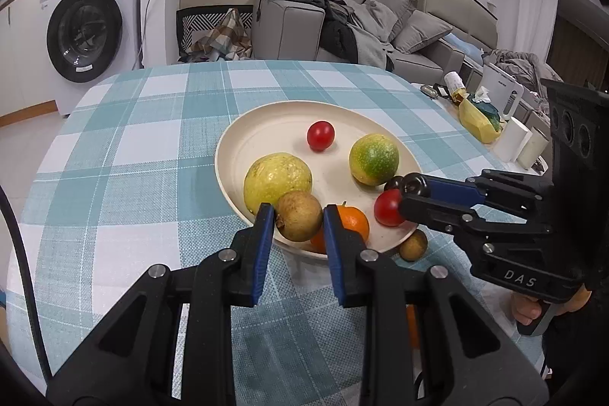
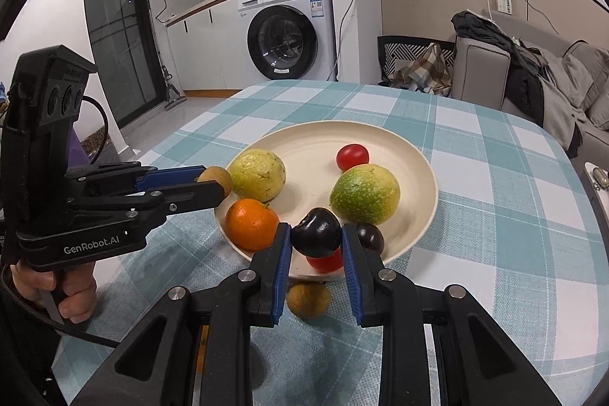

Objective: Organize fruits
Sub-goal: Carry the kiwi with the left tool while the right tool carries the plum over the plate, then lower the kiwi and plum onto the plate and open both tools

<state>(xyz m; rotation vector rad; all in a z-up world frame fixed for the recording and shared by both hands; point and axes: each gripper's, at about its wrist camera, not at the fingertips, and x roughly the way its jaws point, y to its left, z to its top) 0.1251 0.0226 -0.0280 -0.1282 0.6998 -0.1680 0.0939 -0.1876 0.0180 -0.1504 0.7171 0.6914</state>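
Observation:
A cream plate (image 1: 243,139) (image 2: 418,162) on the checked tablecloth holds a yellow guava (image 1: 277,179) (image 2: 258,174), a green-yellow fruit (image 1: 373,159) (image 2: 364,193), an orange (image 1: 356,223) (image 2: 251,224), two red cherry tomatoes (image 1: 321,135) (image 1: 387,208) and a dark cherry (image 2: 371,236). My left gripper (image 1: 298,221) is shut on a brown longan (image 1: 298,220) (image 2: 217,177) over the plate's near rim. My right gripper (image 2: 316,234) is shut on a dark cherry (image 2: 316,233) above the plate's near edge. Another longan (image 1: 413,245) (image 2: 307,300) lies on the cloth beside the plate.
A washing machine (image 1: 91,25), a grey sofa with clothes (image 1: 342,18) and a chair stand beyond the table's far edge. Bottles, a yellow bag (image 1: 475,117) and white boxes sit at the table's right side.

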